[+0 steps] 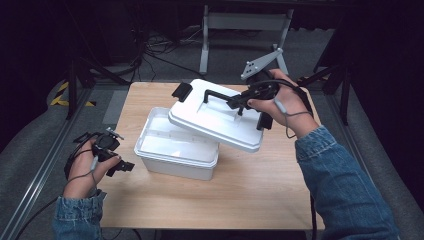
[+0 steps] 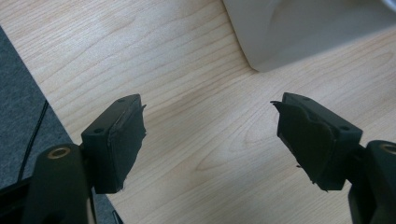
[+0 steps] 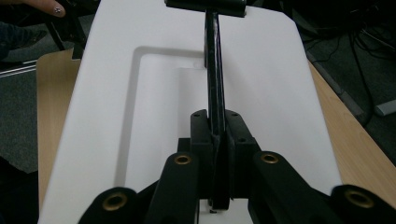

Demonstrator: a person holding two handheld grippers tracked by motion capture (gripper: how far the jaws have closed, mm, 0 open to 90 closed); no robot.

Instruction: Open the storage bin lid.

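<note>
A white plastic box (image 1: 172, 150) stands open on the wooden table (image 1: 235, 200). Its white lid (image 1: 217, 117) hangs tilted above the box's right side, off to the right. My right gripper (image 1: 241, 101) is shut on the lid's black handle (image 3: 214, 70), which runs up between the jaws in the right gripper view. A black latch (image 1: 181, 90) sticks out at the lid's far end. My left gripper (image 1: 127, 166) rests at the table's left edge, open and empty, just left of the box. In the left gripper view the box's corner (image 2: 289, 32) lies ahead of the spread jaws.
Grey carpet (image 1: 30, 145) surrounds the table, with a metal rail along the left. A white stand (image 1: 245, 22) and loose cables lie on the floor beyond the far edge. Bare tabletop stretches in front of the box.
</note>
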